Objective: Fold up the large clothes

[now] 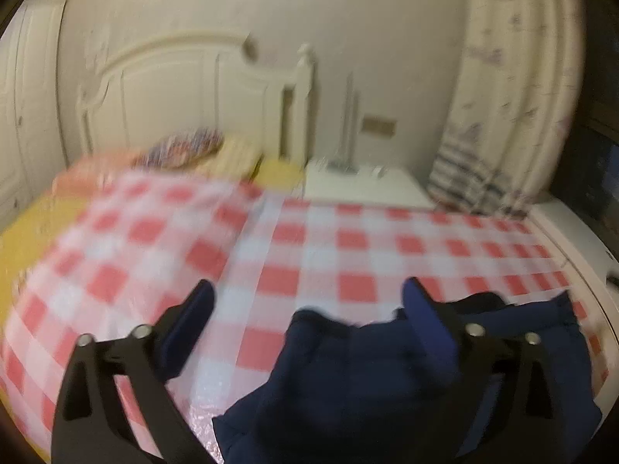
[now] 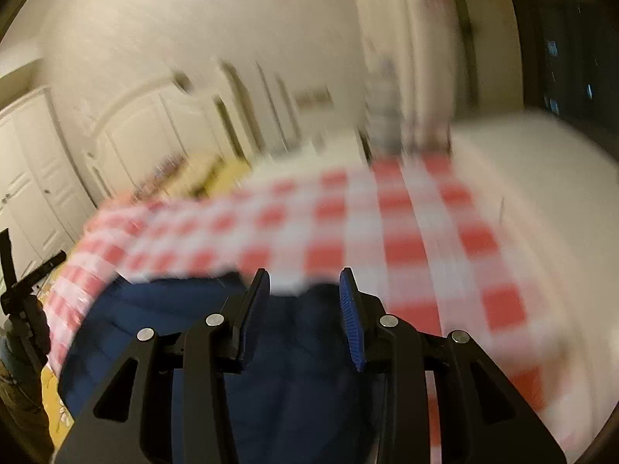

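Observation:
A navy blue garment lies bunched on a red-and-white checked cloth that covers the bed. In the left wrist view my left gripper hangs wide open above it. Its left finger is over bare checked cloth and its right finger is over the garment's upper edge, with nothing gripped. In the right wrist view the same garment spreads low and to the left. My right gripper hovers over its upper edge with a narrow gap between the blue pads, and no cloth is pinched between them. Both views are blurred.
A cream headboard and patterned pillows stand at the far end of the bed. A white nightstand and a curtain are at the far right. Yellow sheet shows at the left. A black stand is at the left edge.

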A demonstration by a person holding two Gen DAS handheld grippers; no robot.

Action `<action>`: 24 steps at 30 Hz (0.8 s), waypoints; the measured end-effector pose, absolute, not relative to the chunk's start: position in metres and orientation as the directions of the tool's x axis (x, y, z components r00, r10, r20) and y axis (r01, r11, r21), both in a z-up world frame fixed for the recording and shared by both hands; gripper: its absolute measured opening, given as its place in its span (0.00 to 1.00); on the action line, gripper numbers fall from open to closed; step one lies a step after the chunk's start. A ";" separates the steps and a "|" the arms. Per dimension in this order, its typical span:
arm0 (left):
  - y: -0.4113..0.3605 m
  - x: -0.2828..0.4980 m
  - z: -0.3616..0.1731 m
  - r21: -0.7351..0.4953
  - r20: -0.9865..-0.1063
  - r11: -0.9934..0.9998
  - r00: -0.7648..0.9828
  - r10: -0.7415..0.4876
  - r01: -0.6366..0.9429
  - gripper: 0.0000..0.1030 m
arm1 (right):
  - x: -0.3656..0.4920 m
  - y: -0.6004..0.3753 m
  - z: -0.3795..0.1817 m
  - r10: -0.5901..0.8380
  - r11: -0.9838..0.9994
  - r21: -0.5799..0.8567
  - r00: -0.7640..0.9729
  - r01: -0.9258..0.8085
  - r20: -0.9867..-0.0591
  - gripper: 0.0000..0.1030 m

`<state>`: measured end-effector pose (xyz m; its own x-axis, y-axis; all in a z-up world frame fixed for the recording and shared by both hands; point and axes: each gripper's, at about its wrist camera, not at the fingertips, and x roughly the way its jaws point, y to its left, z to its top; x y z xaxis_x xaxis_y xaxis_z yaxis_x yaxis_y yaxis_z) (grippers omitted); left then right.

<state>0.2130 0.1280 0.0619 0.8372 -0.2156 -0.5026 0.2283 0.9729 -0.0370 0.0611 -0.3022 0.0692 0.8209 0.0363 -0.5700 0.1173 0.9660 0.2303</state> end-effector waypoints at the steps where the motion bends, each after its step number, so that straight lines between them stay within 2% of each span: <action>1: 0.119 0.204 0.066 -0.006 -0.480 0.970 0.850 -0.217 0.244 0.98 | 0.058 -0.293 0.081 0.038 0.975 0.203 0.839 0.087 -0.543 0.35; 2: 0.112 0.198 0.068 0.023 -0.470 0.966 0.856 -0.217 0.257 0.98 | 0.058 -0.282 0.085 0.035 0.984 0.164 0.841 0.064 -0.540 0.57; 3: 0.100 0.192 0.065 0.065 -0.468 0.958 0.857 -0.217 0.278 0.98 | 0.060 -0.277 0.085 0.032 0.989 0.137 0.835 0.052 -0.549 0.67; 4: 0.092 0.189 0.060 0.092 -0.473 0.952 0.854 -0.216 0.292 0.98 | 0.063 -0.272 0.077 0.021 0.994 0.100 0.817 0.045 -0.576 0.86; 6: 0.074 0.189 0.038 0.138 -0.516 0.935 0.829 -0.214 0.327 0.98 | 0.067 -0.274 0.053 0.043 0.995 0.100 0.775 0.026 -0.630 0.87; 7: 0.069 0.193 0.027 0.147 -0.544 0.929 0.812 -0.211 0.339 0.98 | 0.070 -0.284 0.031 0.074 0.989 0.144 0.730 0.033 -0.680 0.87; 9: 0.058 0.203 -0.002 0.152 -0.617 0.922 0.763 -0.194 0.357 0.98 | 0.070 -0.302 -0.003 0.172 0.964 0.264 0.659 0.042 -0.732 0.81; 10: 0.057 0.208 -0.013 0.152 -0.642 0.920 0.743 -0.186 0.362 0.98 | 0.070 -0.312 -0.023 0.233 0.941 0.335 0.632 0.045 -0.739 0.74; 12: 0.052 0.224 -0.038 0.154 -0.718 0.915 0.678 -0.155 0.373 0.98 | 0.066 -0.322 -0.050 0.281 0.915 0.399 0.602 0.067 -0.747 0.52; 13: 0.051 0.230 -0.044 0.150 -0.741 0.916 0.655 -0.145 0.372 0.98 | 0.061 -0.323 -0.049 0.298 0.906 0.419 0.621 0.055 -0.725 0.32; 14: 0.054 0.234 -0.047 0.140 -0.749 0.921 0.647 -0.142 0.364 0.98 | 0.054 -0.317 -0.037 0.314 0.907 0.421 0.658 0.006 -0.685 0.22; 17: 0.060 0.236 -0.049 0.120 -0.750 0.930 0.646 -0.144 0.348 0.98 | 0.031 -0.293 0.010 0.257 0.944 0.325 0.755 -0.062 -0.603 0.17; 19: 0.063 0.236 -0.050 0.119 -0.752 0.934 0.645 -0.136 0.336 0.98 | 0.027 -0.291 0.026 0.166 0.967 0.256 0.787 -0.010 -0.594 0.16; 21: 0.062 0.234 -0.049 0.128 -0.747 0.935 0.652 -0.129 0.331 0.98 | 0.036 -0.293 0.016 0.083 0.981 0.188 0.755 0.054 -0.651 0.17; 23: 0.061 0.232 -0.047 0.133 -0.739 0.935 0.661 -0.127 0.329 0.98 | 0.050 -0.303 -0.023 0.066 0.971 0.197 0.641 0.135 -0.765 0.19; 24: 0.062 0.231 -0.046 0.133 -0.737 0.936 0.664 -0.128 0.327 0.98 | 0.050 -0.307 -0.034 0.069 0.964 0.210 0.615 0.160 -0.786 0.20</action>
<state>0.2306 0.0624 -0.0459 0.6641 -0.1281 -0.7366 0.3274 0.9355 0.1326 0.0499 -0.3074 -0.0342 0.6150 0.0689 -0.7856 0.1604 0.9644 0.2101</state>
